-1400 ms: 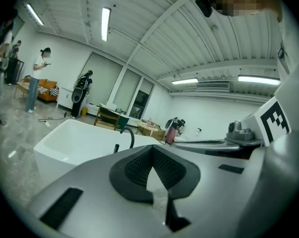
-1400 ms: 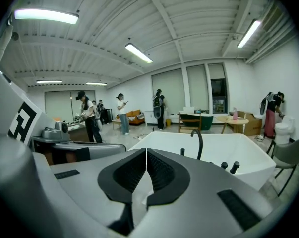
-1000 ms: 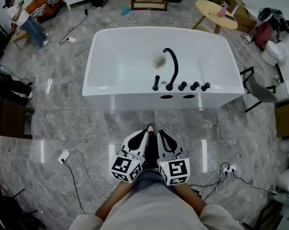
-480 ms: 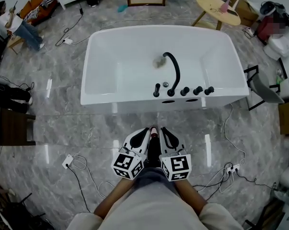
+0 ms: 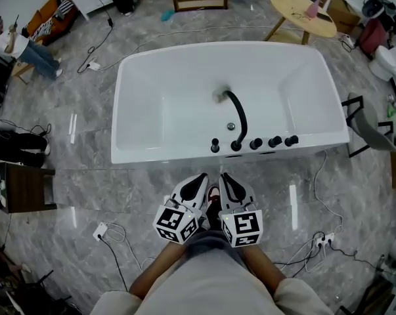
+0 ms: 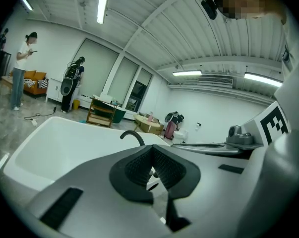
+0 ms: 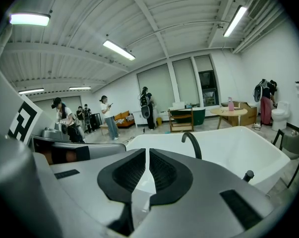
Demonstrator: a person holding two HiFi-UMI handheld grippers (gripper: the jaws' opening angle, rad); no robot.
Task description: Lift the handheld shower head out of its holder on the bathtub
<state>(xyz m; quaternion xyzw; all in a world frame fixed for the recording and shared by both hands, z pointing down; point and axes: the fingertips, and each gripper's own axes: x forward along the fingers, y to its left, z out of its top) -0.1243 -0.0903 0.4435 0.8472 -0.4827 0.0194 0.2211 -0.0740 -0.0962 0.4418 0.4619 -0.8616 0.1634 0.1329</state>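
One shower head [image 5: 215,145] stood in its holder on the tub's [image 5: 152,97] near rim, left of the spout [image 5: 238,118]. The tub had drawn nearer. The left gripper [image 5: 201,180] and right gripper [image 5: 224,178], both closed and empty, were still short of it, so this was only the approach.
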